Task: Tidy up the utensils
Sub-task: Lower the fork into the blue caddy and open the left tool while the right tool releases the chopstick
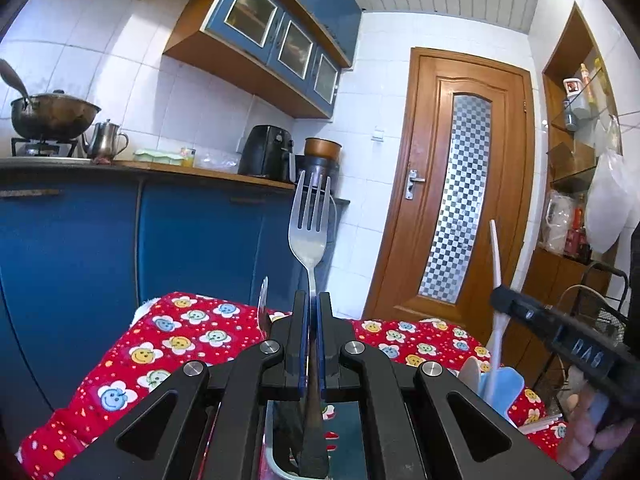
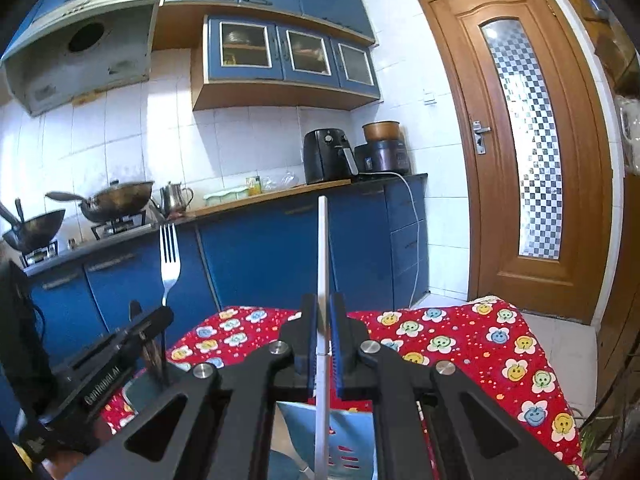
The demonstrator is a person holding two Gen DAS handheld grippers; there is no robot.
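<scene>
My left gripper (image 1: 313, 300) is shut on a metal fork (image 1: 311, 224), held upright with tines up; its handle end stands in a clear container (image 1: 276, 432) below the jaws. My right gripper (image 2: 323, 304) is shut on a white plastic utensil (image 2: 322, 248), held upright over a light blue holder (image 2: 352, 440). In the left wrist view the right gripper (image 1: 504, 300) shows at the right with the white utensil (image 1: 496, 256). In the right wrist view the left gripper (image 2: 160, 314) shows at the left holding the fork (image 2: 169, 256).
The table carries a red flower-print cloth (image 2: 480, 344). A blue counter (image 2: 280, 240) with stove, woks, kettle and air fryer (image 2: 326, 156) stands behind. A wooden door (image 2: 532, 140) is at the right. A wire basket (image 1: 600, 312) stands right of the table.
</scene>
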